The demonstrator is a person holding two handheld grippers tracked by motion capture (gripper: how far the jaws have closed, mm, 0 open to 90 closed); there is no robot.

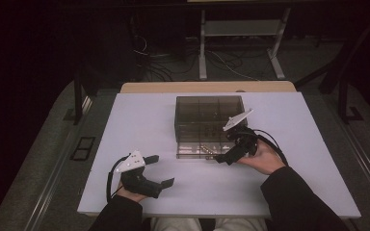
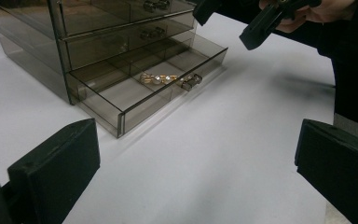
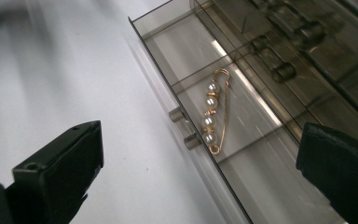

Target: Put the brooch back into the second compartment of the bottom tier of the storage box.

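Observation:
A smoky clear drawer box stands mid-table. Its bottom drawer is pulled out toward me. In the drawer's middle compartment lies a gold pin with several pearls, just behind the two small knobs. My right gripper hovers open over the front of that drawer. In the right gripper view the pin lies in the drawer, below the wide gap between the jaws, and nothing touches the pads. My left gripper rests open near the table's front left, pointing at the box, with nothing between its jaws.
The white table top carries the box alone. Upper drawers of the box are closed. A wooden edge runs behind the table, with desk legs and cables on the floor beyond. The right hand's gripper hangs above the drawer in the left gripper view.

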